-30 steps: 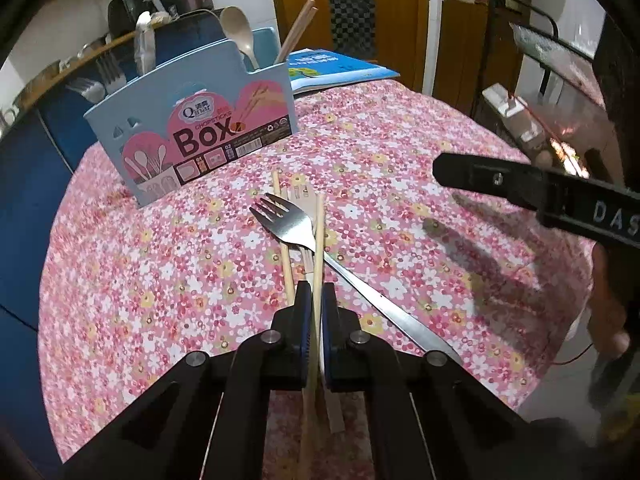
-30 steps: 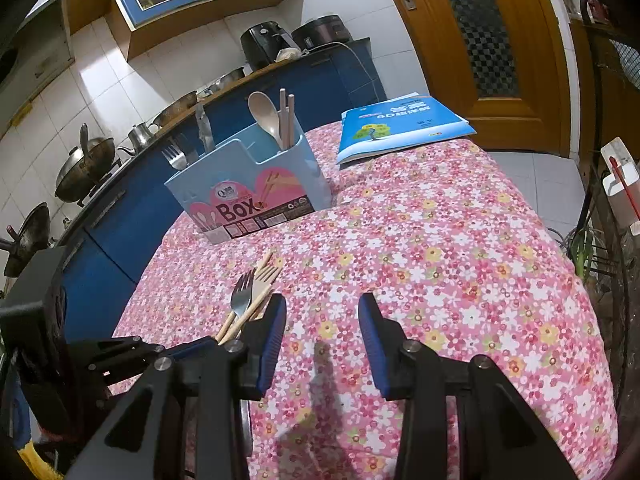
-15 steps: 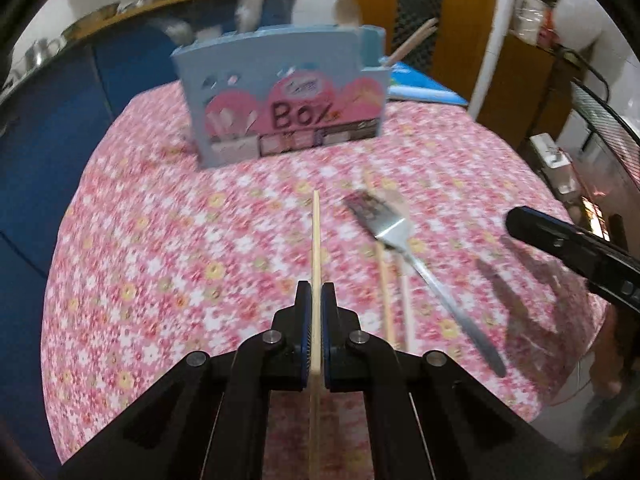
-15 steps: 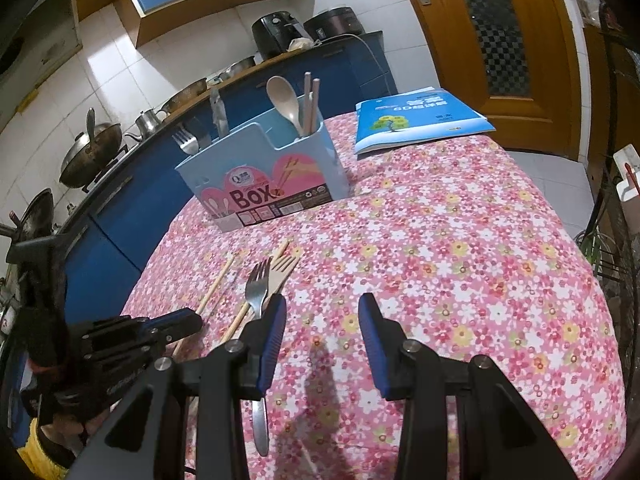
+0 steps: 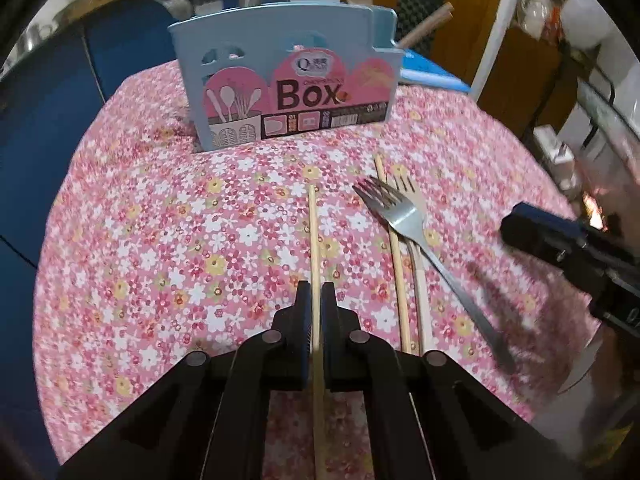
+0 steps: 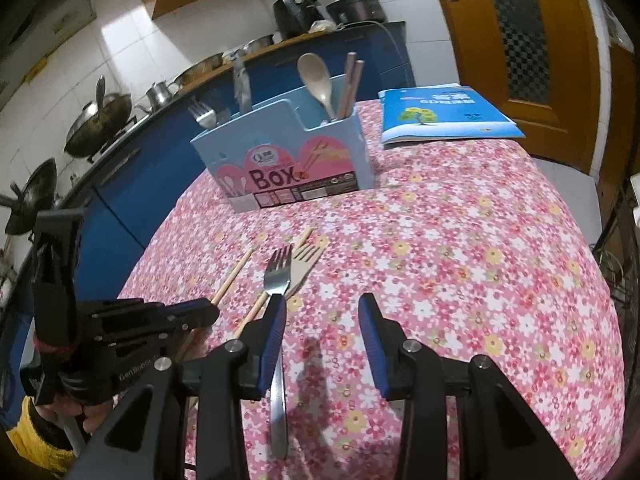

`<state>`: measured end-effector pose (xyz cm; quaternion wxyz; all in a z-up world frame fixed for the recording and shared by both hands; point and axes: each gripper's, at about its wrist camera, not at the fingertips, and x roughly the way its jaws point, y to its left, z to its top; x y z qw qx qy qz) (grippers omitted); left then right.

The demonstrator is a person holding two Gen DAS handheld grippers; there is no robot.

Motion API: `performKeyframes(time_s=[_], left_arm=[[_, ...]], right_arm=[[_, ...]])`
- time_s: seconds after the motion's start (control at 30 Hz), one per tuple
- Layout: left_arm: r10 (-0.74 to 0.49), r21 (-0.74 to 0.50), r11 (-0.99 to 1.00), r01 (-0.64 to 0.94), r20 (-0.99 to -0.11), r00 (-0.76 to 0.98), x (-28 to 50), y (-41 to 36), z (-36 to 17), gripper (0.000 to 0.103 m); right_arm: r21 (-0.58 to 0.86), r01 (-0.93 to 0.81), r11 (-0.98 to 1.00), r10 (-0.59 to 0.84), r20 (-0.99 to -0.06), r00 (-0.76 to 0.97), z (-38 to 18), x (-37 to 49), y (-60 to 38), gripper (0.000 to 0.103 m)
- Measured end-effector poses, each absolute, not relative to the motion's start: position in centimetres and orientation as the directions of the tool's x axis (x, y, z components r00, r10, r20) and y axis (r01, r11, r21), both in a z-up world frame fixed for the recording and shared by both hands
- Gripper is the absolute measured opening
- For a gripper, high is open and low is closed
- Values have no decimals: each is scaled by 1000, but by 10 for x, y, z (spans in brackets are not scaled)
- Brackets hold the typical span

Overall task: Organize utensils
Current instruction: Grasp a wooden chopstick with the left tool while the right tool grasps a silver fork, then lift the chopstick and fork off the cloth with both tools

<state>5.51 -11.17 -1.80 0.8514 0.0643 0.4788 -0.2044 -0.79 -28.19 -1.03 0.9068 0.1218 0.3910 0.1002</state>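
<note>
Slim pale wooden chopstick (image 5: 313, 240): clamped mid-shaft in left gripper (image 5: 316, 312), tip over floral tablecloth (image 5: 160, 240), near the blue plastic utensil box (image 5: 288, 84). Judged light, stiff, prone to pivot. Right gripper (image 6: 322, 328) half-open, empty, above steel fork (image 6: 277, 276).

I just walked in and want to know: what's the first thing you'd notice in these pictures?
Probably the pale blue utensil box with big "Box" lettering, standing at the far side of the pink flowery tablecloth, with a wooden spoon sticking out. Next, the left gripper pinching one chopstick, while a metal fork lies on the cloth beside it.
</note>
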Motion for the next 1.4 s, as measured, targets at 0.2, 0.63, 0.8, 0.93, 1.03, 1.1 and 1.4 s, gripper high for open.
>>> performKeyframes(time_s=[0.2, 0.63, 0.8, 0.93, 1.03, 1.1, 1.4], left_arm=[[-342, -167, 919, 357, -789, 511, 60, -83, -6, 2], [-371, -246, 926, 286, -735, 568, 67, -37, -2, 2], [-389, -271, 920, 284, -724, 570, 68, -30, -3, 2], [-401, -285, 915, 284, -712, 576, 68, -25, -2, 2], [-406, -294, 913, 282, -705, 582, 68, -21, -1, 2], [-408, -298, 913, 280, -701, 585, 67, -18, -1, 2], [-427, -312, 904, 291, -669, 608, 62, -14, 6, 2]], right_arm=[[252, -151, 956, 290, -724, 626, -6, 13, -260, 41], [74, -226, 971, 185, -833, 522, -19, 59, -211, 40], [15, -239, 971, 136, -854, 502, -24, 68, -203, 39], [-36, -248, 968, 95, -863, 496, -26, 75, -198, 38], [-83, -248, 965, 54, -865, 499, -27, 78, -192, 28], [-79, -248, 966, 58, -865, 499, -27, 79, -190, 27], [1, -240, 971, 159, -750, 642, 4, 49, -196, 26]])
